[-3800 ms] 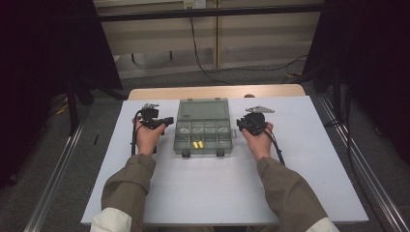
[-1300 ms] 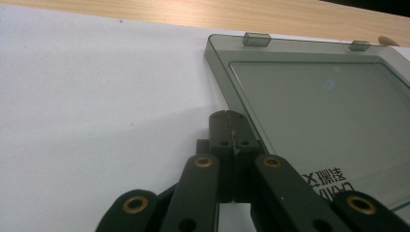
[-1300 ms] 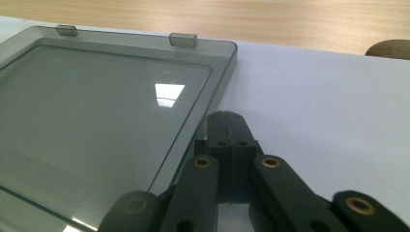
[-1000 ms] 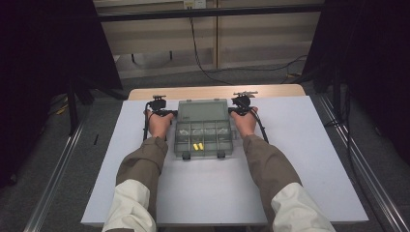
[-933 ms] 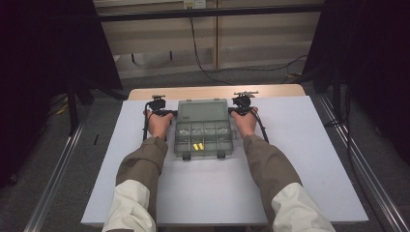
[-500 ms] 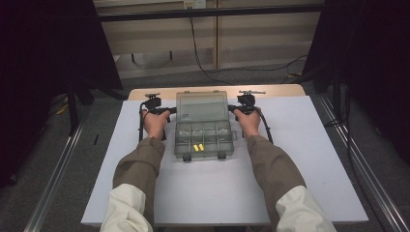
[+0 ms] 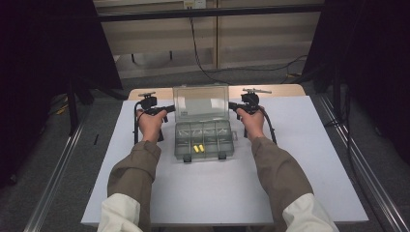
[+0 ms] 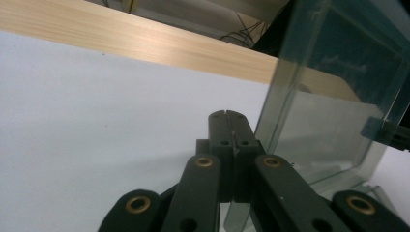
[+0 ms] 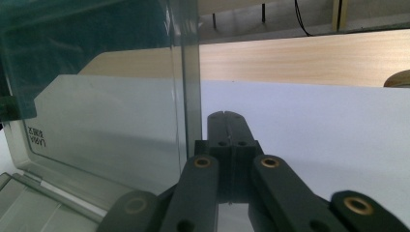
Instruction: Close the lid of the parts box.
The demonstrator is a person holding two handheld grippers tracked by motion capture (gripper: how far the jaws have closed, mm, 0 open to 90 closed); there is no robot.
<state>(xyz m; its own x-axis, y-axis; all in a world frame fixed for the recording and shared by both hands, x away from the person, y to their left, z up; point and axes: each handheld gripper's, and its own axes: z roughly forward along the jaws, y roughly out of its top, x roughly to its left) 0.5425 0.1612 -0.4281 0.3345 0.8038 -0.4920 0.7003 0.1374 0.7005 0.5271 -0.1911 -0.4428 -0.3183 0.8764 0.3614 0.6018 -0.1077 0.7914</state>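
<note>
High view: one clear organizer box (image 7: pixel 204 140) sits on the white table (image 7: pixel 300 159), midway between its left and right edges and toward the far edge; the box's long axis runs left to right, and its lid (image 7: pixel 201 102) stands raised nearly upright along the far side; the left gripper (image 7: pixel 167 109) is at the lid's left end, the right gripper (image 7: pixel 232 105) at its right end, each equally near, tips pointing inward at the lid from opposite sides; two hands, two grippers, one box, two small yellow pieces (image 7: pixel 198 149) in a front compartment; the compartment count is too fine to settle. Left gripper view: the left gripper (image 8: pixel 229 115) has its jaws pressed together with nothing between them; the lid's side edge (image 8: pixel 278 104) stands just beside the tips, to their right, seemingly touching, though contact can't be confirmed. Right gripper view: the right gripper (image 9: pixel 226 115) likewise has its jaws pressed flat together, empty; the lid's edge (image 9: pixel 189 72) rises just to the left of the tips. Judgement: the lid lies between the two closed tips, so swinging it further back calls for both pushing evenly.
</note>
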